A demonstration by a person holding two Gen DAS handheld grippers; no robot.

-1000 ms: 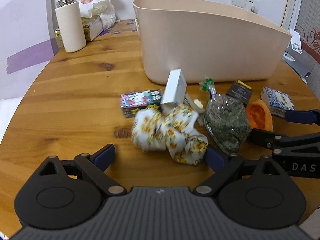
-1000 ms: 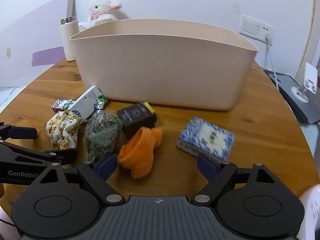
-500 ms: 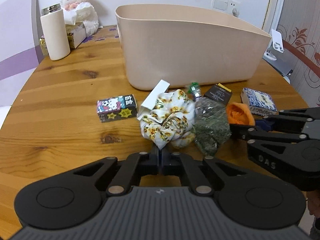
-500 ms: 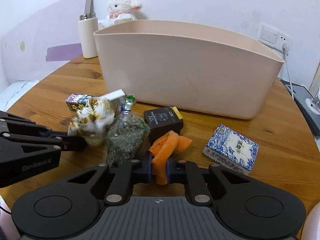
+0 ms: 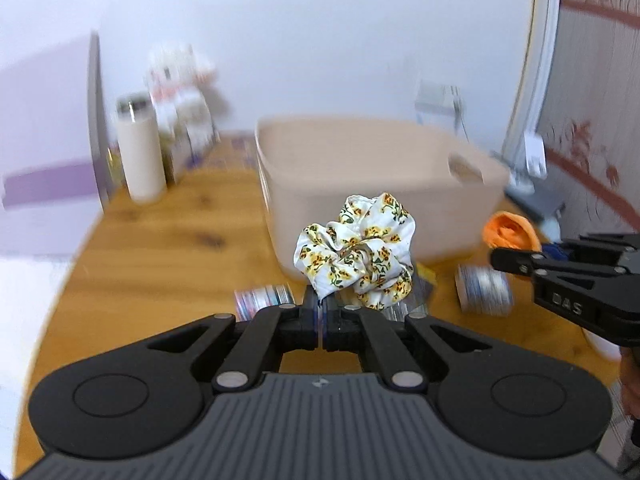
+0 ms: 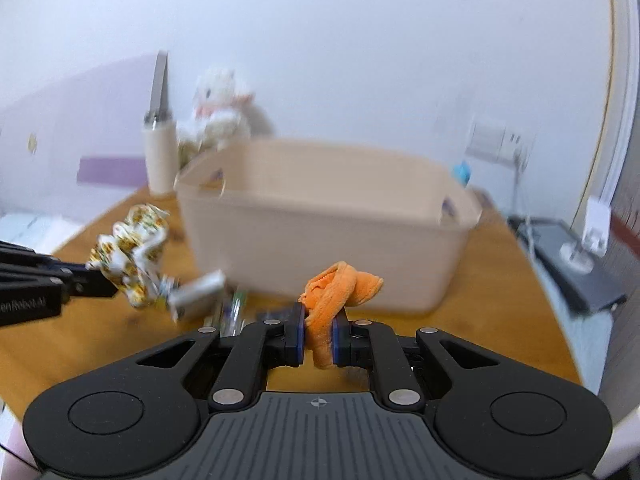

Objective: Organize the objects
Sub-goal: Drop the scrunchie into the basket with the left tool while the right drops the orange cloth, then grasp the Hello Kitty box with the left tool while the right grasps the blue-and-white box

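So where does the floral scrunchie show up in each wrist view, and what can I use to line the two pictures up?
Left wrist: the floral scrunchie sits at centre, pinched in the left gripper, in front of the beige bin.
Right wrist: the scrunchie is at the left edge, held off the table by the left gripper.
Shared landmark: the beige bin, with the white bottle to its left in both.

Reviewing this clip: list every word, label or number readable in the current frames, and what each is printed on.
"DAS": white letters on the black right gripper, seen from the left wrist.
White lettering on the black left gripper: too blurred to read.
Prints on the blue-and-white patterned box and small colourful box: blurred, unreadable.
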